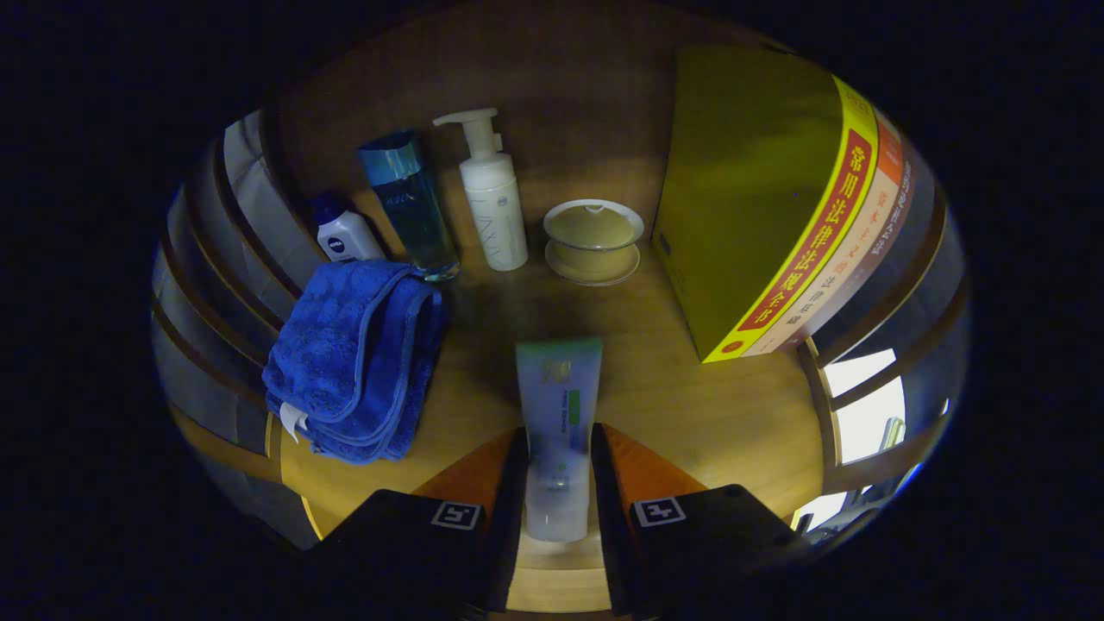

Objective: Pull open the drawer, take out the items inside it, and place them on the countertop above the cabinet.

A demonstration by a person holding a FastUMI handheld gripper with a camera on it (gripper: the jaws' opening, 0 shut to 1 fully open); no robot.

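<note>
Wooden countertop (690, 405) lies open between towel (358, 358) and books (768, 216); claw (556, 483) grasps tube (556, 414).

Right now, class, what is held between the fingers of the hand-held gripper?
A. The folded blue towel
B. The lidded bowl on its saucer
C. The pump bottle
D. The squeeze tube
D: the squeeze tube sits clamped between both fingers of the hand-held gripper, while the pump bottle, blue towel and lidded bowl rest on the countertop beyond.

Dim, warm light, deep shadow behind, strong fisheye curvature at edges.
</note>
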